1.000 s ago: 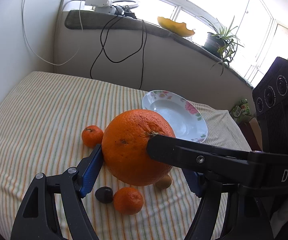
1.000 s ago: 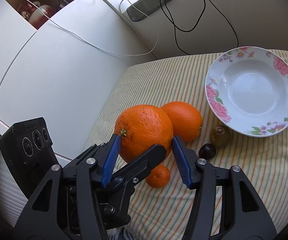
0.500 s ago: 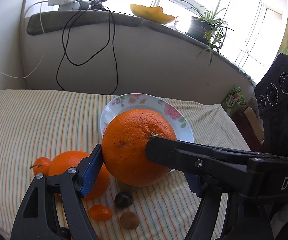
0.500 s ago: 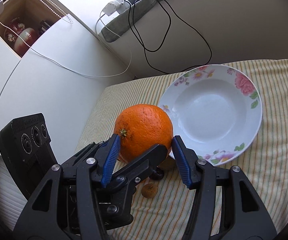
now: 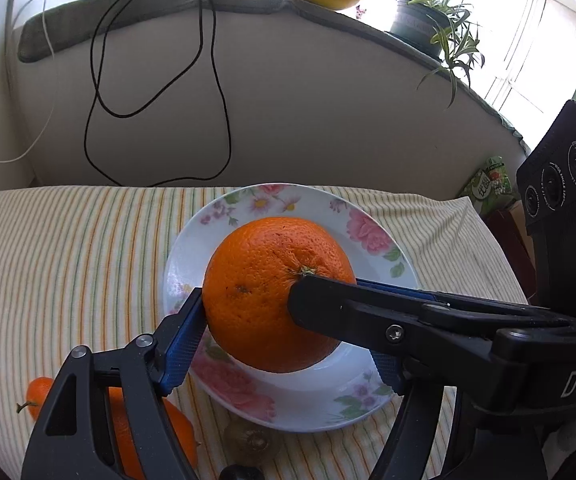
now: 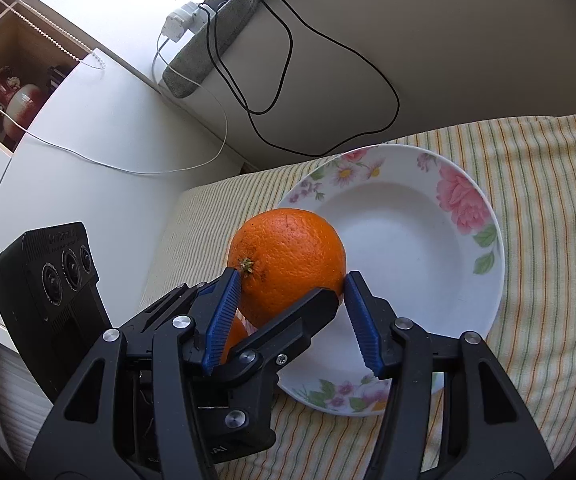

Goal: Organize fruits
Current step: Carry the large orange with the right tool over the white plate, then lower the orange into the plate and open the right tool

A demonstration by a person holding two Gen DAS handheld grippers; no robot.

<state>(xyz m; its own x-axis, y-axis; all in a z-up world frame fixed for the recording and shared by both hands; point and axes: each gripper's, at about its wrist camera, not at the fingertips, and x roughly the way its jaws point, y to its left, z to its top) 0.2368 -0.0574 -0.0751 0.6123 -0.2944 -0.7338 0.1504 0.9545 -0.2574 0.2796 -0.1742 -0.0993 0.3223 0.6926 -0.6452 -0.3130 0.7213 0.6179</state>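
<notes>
A large orange (image 5: 260, 292) is gripped from two sides. My left gripper (image 5: 284, 328) is shut on it, though its right pad is hidden behind the other gripper's black finger. My right gripper (image 6: 292, 276) is also shut on the orange (image 6: 288, 252), with both blue pads against the peel. The fruit hangs over the near part of a white flowered plate (image 5: 368, 232), whose bowl (image 6: 460, 200) holds nothing else. I cannot tell whether the orange touches the plate.
On the striped cloth near the plate lie a second orange (image 5: 180, 432), a small mandarin (image 5: 38, 396), a kiwi (image 5: 248, 440) and a dark fruit (image 5: 240, 474). Black cables (image 5: 216, 80) hang down the wall behind. A potted plant (image 5: 428, 20) stands on the sill.
Both grippers have carried the large orange away from the loose fruits to above the plate. The grip on it has not changed.
</notes>
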